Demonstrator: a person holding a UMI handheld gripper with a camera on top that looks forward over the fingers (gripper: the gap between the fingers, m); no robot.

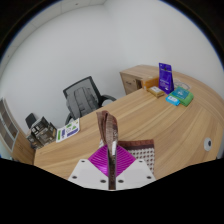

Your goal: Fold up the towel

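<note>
My gripper is shut on a fold of the towel. The magenta pads press together on the cloth. The pinched cloth is reddish-brown and white and stands up just above the fingertips. More of the towel, white with a dotted pattern, lies on the wooden table just right of the fingers. How the rest of the towel lies under the gripper is hidden.
A black office chair stands behind the table. A purple box and teal boxes sit at the far right of the table. A white and green box and dark items sit at the left. A wooden cabinet stands by the wall.
</note>
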